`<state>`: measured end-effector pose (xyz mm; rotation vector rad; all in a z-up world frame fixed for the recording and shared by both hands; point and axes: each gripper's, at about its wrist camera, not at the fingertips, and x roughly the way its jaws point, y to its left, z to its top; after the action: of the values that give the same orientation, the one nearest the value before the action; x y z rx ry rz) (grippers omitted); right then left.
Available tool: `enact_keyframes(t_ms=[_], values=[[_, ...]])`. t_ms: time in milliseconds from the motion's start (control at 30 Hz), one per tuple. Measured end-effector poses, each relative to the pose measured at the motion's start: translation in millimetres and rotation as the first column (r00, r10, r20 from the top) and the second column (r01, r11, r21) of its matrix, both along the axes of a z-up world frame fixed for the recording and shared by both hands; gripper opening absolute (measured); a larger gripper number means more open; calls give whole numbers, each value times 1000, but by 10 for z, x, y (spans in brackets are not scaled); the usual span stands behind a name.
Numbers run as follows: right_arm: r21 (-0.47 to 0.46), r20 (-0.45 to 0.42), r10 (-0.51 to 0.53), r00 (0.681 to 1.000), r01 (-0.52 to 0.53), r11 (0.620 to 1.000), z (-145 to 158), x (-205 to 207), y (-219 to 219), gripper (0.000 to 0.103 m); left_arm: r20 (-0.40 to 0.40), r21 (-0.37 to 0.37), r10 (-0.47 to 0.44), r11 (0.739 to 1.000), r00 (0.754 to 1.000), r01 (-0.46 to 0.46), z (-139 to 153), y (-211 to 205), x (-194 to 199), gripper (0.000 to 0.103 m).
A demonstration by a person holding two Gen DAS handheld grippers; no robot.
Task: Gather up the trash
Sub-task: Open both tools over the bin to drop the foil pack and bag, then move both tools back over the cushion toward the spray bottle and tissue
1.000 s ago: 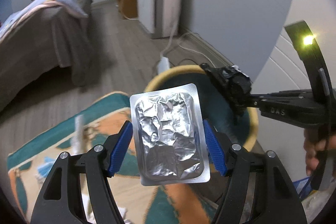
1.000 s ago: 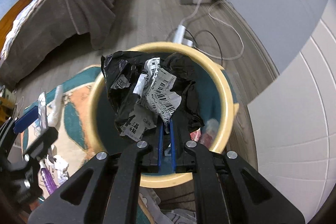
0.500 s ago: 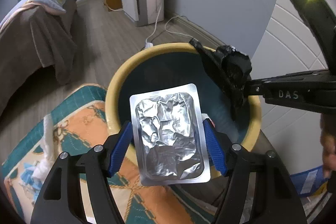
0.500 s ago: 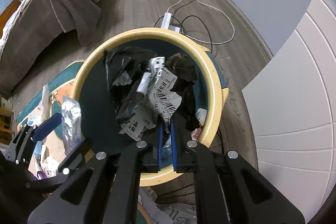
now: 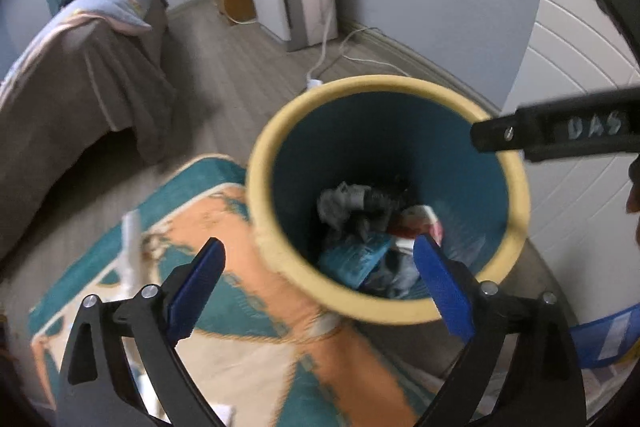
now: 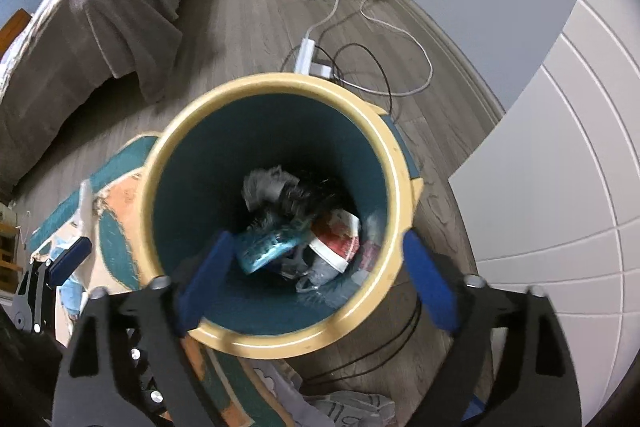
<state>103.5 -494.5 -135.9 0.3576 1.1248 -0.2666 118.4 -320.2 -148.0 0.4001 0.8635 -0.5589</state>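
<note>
The foil pack and black wrapper have left our grippers; the left gripper (image 5: 320,279) and right gripper (image 6: 316,279) are opening, empty, over the bin (image 6: 400,195) of trash (image 6: 296,223).

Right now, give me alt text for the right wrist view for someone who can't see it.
The right gripper, jaws opening with nothing between them, hangs over a yellow-rimmed bin with trash at its bottom. The bin stands on a wood floor at the edge of a patterned rug, a bed behind.
</note>
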Motion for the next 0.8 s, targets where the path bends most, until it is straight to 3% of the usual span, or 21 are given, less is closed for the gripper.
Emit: enact_keyframes(t_ms=[133, 367, 600, 800], values=[[-5, 24, 12, 1000, -12, 1000, 134, 18, 173, 97, 19, 7, 18, 1000, 1000, -18, 101, 207, -74, 95], [-29, 62, 75, 995, -73, 997, 344, 66, 589, 97, 51, -7, 60, 998, 997, -60, 342, 647, -246, 96], [-153, 85, 132, 988, -118, 981, 556, 147, 1173, 97, 72, -16, 142, 990, 987, -141, 544, 1299, -349, 96], [-236, 104, 216, 971, -187, 954, 682, 169, 1702, 97, 57, -6, 251, 968, 966, -251, 523, 1928, -367, 96]])
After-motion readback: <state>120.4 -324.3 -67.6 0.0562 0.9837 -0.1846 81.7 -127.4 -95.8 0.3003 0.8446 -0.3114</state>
